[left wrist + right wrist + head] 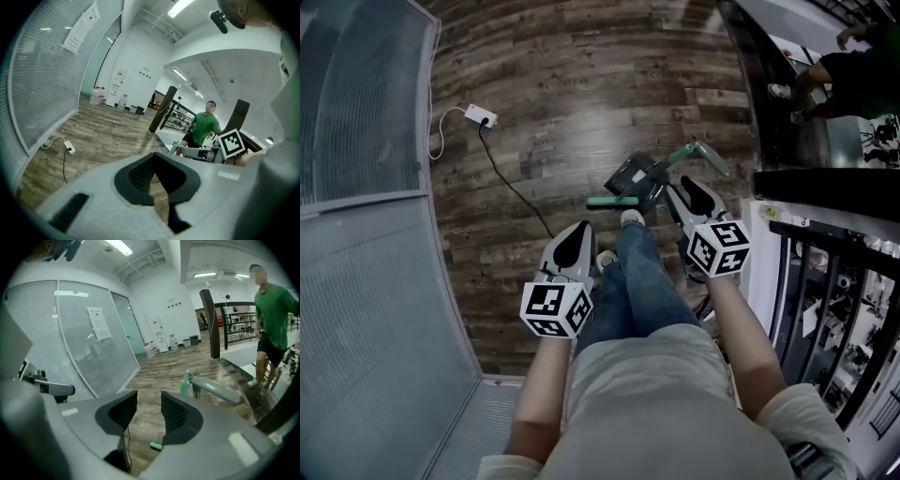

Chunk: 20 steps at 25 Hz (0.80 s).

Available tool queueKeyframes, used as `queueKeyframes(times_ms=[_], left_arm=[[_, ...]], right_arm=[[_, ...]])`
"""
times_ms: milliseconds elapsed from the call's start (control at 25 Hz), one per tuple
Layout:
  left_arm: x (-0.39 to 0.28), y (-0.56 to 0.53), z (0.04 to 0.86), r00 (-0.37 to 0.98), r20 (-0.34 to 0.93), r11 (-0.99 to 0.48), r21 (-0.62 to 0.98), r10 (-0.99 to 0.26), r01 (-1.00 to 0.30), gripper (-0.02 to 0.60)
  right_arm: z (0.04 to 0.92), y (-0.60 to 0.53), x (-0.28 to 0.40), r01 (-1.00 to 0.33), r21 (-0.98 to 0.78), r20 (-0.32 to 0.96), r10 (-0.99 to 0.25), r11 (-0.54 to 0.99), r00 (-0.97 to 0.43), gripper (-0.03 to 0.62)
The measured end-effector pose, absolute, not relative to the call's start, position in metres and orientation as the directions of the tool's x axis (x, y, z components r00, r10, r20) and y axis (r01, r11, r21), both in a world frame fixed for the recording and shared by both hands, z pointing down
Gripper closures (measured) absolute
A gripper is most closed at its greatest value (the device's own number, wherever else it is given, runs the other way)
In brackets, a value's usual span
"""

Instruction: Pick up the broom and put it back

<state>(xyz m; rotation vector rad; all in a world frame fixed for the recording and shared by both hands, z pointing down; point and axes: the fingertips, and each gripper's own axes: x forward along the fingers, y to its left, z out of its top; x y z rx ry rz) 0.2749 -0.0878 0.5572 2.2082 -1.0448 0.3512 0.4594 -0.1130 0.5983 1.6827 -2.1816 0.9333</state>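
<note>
The wooden floor (562, 84) carries the broom (680, 157), which lies just ahead of the person's feet. In the head view its green handle runs obliquely, from the dark end near the feet up and to the right. The right gripper (690, 190) is the nearer: the handle lies immediately ahead and slightly left of it. Its jaws stand partly apart with nothing between them. The left gripper (574, 239) hangs farther back, jaws together and empty.

Floor (581, 84): wood-look planks, semi-gloss, with light reflections on the surface. Partition (356, 103): glass with fine frosted ribbing, in a pale smooth frame. Left gripper (153, 164) and right gripper (149, 401): matt grey plastic shells. Pads (176, 413): black, finely ribbed. Broom (220, 389): smooth grey-green plastic. Jeans (637, 272): blue denim cloth.
</note>
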Motion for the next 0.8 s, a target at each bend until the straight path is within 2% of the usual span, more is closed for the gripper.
queueKeyframes(times_ms=[440, 800], left_arm=[[0.295, -0.111, 0.581, 0.625, 0.521, -0.429, 0.456, -0.581, -0.779, 0.575], [0.307, -0.121, 0.598, 0.614, 0.541, -0.408, 0.461, -0.574, -0.788, 0.575]], right_arm=[[0.641, -0.137, 0.488, -0.939, -0.329, 0.590, -0.754, 0.102, -0.289, 0.364], [0.673, -0.153, 0.501, -0.943, -0.320, 0.623, -0.728, 0.096, -0.285, 0.344]])
